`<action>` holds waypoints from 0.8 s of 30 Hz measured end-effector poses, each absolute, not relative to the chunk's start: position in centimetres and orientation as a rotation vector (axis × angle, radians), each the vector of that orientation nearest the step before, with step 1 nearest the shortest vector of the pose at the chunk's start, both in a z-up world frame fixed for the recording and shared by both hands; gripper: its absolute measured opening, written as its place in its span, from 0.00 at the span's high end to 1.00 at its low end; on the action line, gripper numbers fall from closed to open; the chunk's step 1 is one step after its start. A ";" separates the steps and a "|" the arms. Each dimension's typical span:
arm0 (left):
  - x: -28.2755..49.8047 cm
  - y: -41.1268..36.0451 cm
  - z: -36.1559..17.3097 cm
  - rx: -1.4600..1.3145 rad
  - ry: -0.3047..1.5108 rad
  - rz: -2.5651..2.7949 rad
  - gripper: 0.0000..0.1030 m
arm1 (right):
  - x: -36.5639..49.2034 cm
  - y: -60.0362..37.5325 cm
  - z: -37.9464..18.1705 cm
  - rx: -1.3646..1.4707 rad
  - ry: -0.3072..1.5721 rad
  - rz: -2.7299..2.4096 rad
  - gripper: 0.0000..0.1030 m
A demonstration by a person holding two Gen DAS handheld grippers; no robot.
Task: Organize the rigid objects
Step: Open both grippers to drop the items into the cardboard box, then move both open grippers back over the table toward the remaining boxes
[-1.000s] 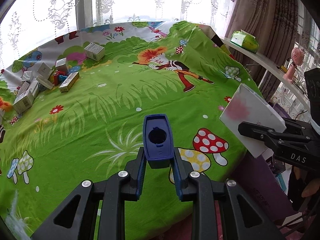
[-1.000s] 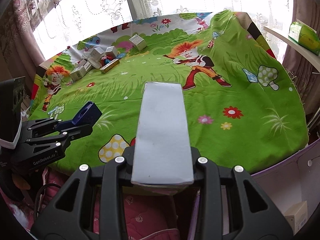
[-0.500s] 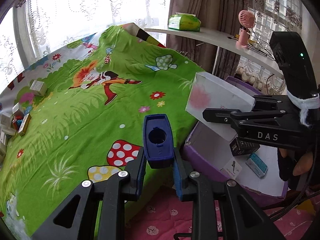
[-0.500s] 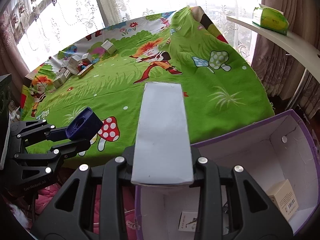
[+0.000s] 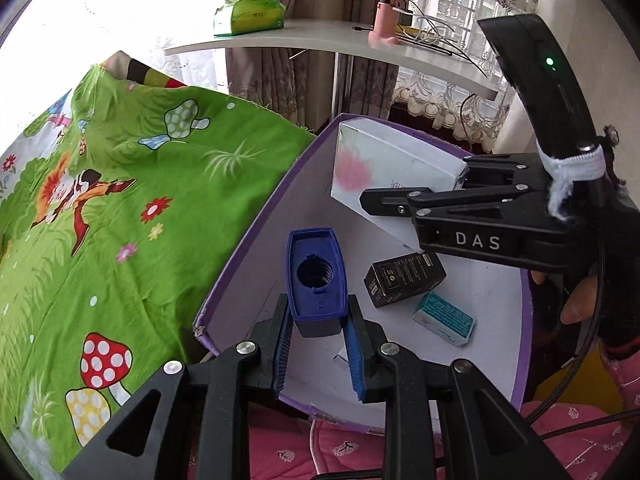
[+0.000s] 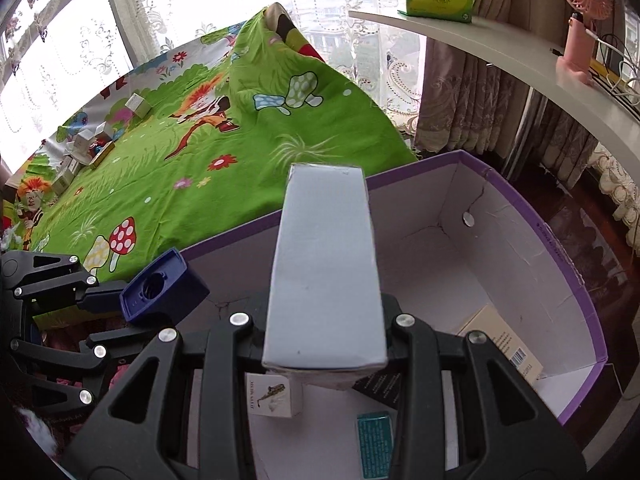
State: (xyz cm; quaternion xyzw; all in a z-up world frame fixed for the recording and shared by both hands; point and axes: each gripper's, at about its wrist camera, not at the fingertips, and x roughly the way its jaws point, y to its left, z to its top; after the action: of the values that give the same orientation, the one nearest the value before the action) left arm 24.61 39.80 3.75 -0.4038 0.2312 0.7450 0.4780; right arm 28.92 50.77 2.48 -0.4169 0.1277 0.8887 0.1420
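Note:
My left gripper (image 5: pixel 318 322) is shut on a dark blue plastic piece (image 5: pixel 316 280) with a round threaded hole, held over the near corner of a purple box (image 5: pixel 256 236) with a white inside. My right gripper (image 6: pixel 324 344) is shut on a tall white carton (image 6: pixel 324 268), also above the box (image 6: pixel 568 248). In the left wrist view that carton (image 5: pixel 384 168) shows a pink blot on its end. Inside the box lie a black carton (image 5: pixel 404 278), a teal packet (image 5: pixel 444 318), a small white carton (image 6: pixel 272 394) and a cream box (image 6: pixel 504 344).
A bed with a green cartoon sheet (image 6: pixel 192 160) lies left of the box, and several small cartons (image 6: pixel 92 144) sit at its far side. A white shelf (image 5: pixel 320 40) behind holds a green tissue pack (image 5: pixel 248 14) and a pink fan (image 5: pixel 388 4). Pink fabric (image 5: pixel 344 448) lies below.
Both grippers have swung to the right, from over the bed to above the purple box, each keeping its object. The box's contents have come into view.

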 end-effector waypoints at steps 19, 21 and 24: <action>22.1 38.7 4.9 -1.037 0.290 1.830 0.35 | 30.2 54.6 4.3 -1.155 0.264 2.393 0.32; 20.5 36.6 5.5 -1.025 0.252 1.918 0.31 | 29.4 53.5 4.6 -1.163 0.237 2.417 0.32; 17.8 32.6 6.1 -1.020 0.213 2.066 0.27 | 28.0 51.5 4.6 -1.187 0.202 2.465 0.32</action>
State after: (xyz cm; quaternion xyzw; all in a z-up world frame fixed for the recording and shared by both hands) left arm 17.80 32.58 6.14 -0.4036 0.0844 0.8175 0.4022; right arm 28.02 51.54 4.58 -0.4243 0.0723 0.8807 0.1977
